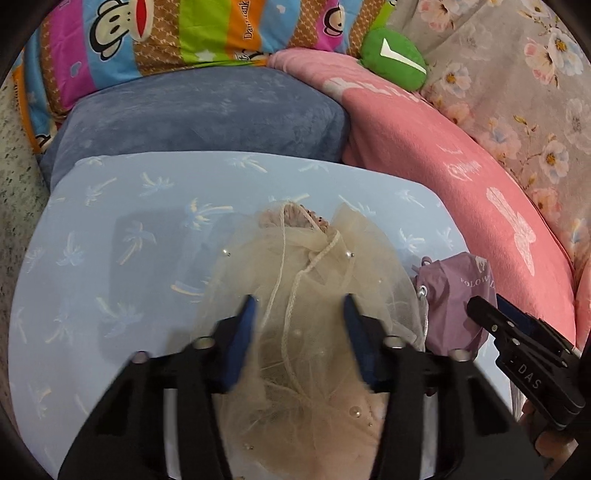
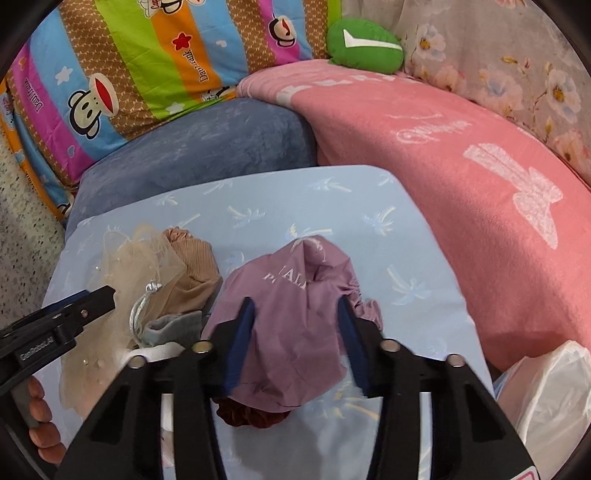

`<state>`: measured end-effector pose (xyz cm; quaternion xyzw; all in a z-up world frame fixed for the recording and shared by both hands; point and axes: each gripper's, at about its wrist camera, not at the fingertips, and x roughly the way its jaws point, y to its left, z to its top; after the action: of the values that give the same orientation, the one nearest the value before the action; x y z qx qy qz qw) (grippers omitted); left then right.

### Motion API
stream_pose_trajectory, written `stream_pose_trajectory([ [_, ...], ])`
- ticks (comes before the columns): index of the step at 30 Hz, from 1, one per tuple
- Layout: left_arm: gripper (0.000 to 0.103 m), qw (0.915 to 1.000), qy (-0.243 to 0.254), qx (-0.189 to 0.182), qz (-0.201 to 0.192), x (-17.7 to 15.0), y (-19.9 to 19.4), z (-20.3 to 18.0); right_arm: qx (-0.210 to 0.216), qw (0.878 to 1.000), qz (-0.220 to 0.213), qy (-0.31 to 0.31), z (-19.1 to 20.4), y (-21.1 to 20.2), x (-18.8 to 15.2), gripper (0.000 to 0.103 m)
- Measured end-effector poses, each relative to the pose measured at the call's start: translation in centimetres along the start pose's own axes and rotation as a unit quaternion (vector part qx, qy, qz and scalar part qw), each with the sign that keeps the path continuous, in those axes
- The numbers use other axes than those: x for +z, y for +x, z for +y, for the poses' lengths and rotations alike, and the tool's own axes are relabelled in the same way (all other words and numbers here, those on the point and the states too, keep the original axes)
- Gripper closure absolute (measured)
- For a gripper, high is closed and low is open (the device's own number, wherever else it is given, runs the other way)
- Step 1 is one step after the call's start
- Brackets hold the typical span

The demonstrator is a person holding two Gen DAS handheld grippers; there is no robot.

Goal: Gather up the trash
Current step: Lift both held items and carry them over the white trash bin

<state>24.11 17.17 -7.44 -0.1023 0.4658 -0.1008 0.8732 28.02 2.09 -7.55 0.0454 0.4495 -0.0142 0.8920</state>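
Note:
A cream tulle bundle with pearls and a cord (image 1: 303,295) lies on the light blue palm-print sheet (image 1: 122,229). My left gripper (image 1: 299,308) is open, its jaws on either side of the tulle. A crumpled mauve cloth with white lettering (image 2: 291,325) lies to the right, over a dark red scrunchie (image 2: 255,415). My right gripper (image 2: 295,308) is open, its jaws straddling the mauve cloth. The tulle (image 2: 125,273), a tan ribbed cloth (image 2: 197,266) and a grey sock (image 2: 173,326) show at left in the right wrist view. The mauve cloth (image 1: 454,295) shows in the left wrist view.
A blue-grey cushion (image 1: 207,118), a pink towel (image 1: 461,192), a striped monkey-print pillow (image 1: 147,33), a green plush (image 1: 395,59) and a floral cover (image 1: 517,85) ring the sheet. A white plastic bag (image 2: 546,395) sits at right. Speckled floor (image 1: 18,177) lies at left.

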Motion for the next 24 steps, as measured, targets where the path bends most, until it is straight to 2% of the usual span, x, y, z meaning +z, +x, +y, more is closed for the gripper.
stream_pose_trajectory([
  [1,0.087,1.0,0.0,-0.003,0.003,0.1,0.0,0.1,0.001,1.0,0.001,-0.002,0.1,-0.1,0.0,0.091],
  [4,0.1,0.9999,0.003,-0.012,-0.003,0.3,-0.8,0.0,0.004,1.0,-0.006,-0.002,0.1,-1.0,0.1,0.101],
  [13,0.102,0.9967,0.044,-0.022,-0.065,2.7,-6.6,-3.0,0.025,0.997,-0.068,0.015,-0.9,-7.7,2.4,0.102],
  [24,0.102,0.9851,0.096,-0.051,-0.133,4.3,-13.0,-8.8,0.033,0.988,-0.146,0.032,-3.8,-17.1,4.3,0.102],
])
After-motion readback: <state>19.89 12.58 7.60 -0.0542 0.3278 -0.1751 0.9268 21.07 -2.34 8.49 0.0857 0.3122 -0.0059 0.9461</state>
